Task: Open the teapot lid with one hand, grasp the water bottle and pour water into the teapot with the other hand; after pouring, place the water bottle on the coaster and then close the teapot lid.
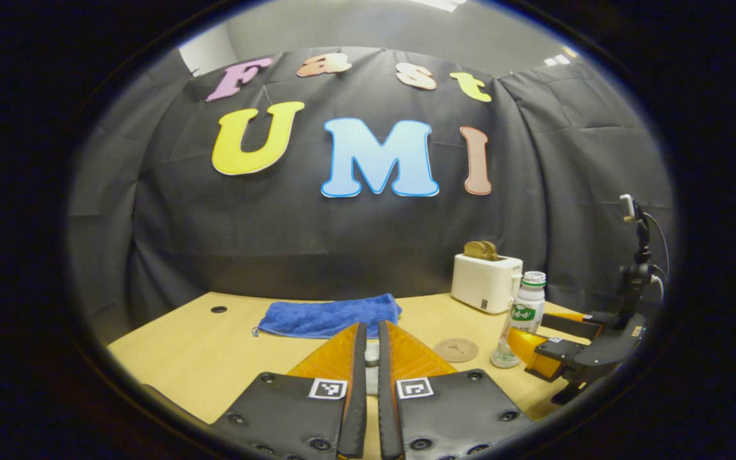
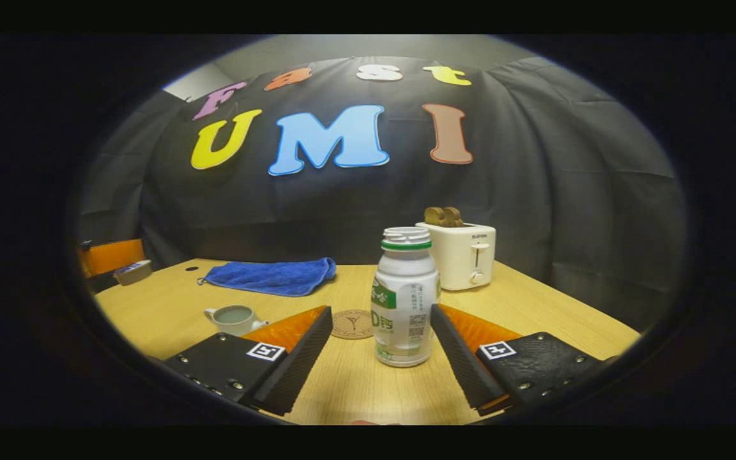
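Left gripper view: left gripper pinched nearly together on a small pale item, possibly the lid. Right gripper view: right gripper spread wide, bottle standing between its fingers, untouched; lidless teapot left; coaster just behind; towel, toaster beyond.

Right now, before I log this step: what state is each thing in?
teapot: open, lid off.
teapot lid: held up by left hand-held gripper.
water bottle: upright on table, not gripped.
right hand-held gripper: open, either side of water bottle.
coaster: bare.
toaster: bread in slots.
towel: lying on table.
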Tool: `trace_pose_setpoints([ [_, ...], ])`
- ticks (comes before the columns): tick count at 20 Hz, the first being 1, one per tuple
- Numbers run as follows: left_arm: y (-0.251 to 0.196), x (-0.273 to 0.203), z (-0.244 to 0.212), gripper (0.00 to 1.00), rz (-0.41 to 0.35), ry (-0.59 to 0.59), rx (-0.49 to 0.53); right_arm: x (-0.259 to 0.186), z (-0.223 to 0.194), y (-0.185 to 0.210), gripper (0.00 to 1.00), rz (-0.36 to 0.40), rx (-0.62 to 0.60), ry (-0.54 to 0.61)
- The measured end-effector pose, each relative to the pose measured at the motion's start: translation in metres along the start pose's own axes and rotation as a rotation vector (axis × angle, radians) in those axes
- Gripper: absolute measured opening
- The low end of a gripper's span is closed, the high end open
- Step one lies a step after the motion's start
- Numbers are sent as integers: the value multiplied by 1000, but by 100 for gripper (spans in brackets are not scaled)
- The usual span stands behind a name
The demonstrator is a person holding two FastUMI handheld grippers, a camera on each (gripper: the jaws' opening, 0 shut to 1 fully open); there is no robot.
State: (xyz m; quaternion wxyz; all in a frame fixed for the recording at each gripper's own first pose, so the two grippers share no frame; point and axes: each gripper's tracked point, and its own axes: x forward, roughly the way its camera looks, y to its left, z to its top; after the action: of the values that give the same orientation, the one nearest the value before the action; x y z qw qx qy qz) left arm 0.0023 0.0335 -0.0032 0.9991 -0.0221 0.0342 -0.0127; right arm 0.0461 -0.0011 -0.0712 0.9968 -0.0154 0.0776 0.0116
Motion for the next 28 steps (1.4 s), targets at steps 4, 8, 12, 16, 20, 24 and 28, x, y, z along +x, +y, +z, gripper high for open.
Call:
trace_pose_setpoints([
  [4,18,-14,-5,11,19,9,2,9,-3,-9,95,-42,-21,2],
  [8,32,-21,-11,14,37,16,1,23,-1,-14,95,-65,-56,-1],
  [12,44,-24,-17,14,49,24,-9,38,-7,-19,95,-86,-53,14],
  [16,53,-26,-26,14,60,33,-26,49,-18,-18,93,-82,-40,51],
  [20,59,-27,-33,14,63,41,-46,48,-20,-16,82,-81,-61,65],
  [24,64,-28,-39,18,68,46,-64,44,-20,-10,80,-74,-109,77],
  [28,71,-30,-43,18,70,50,-72,40,-17,-5,80,-93,-213,86],
])
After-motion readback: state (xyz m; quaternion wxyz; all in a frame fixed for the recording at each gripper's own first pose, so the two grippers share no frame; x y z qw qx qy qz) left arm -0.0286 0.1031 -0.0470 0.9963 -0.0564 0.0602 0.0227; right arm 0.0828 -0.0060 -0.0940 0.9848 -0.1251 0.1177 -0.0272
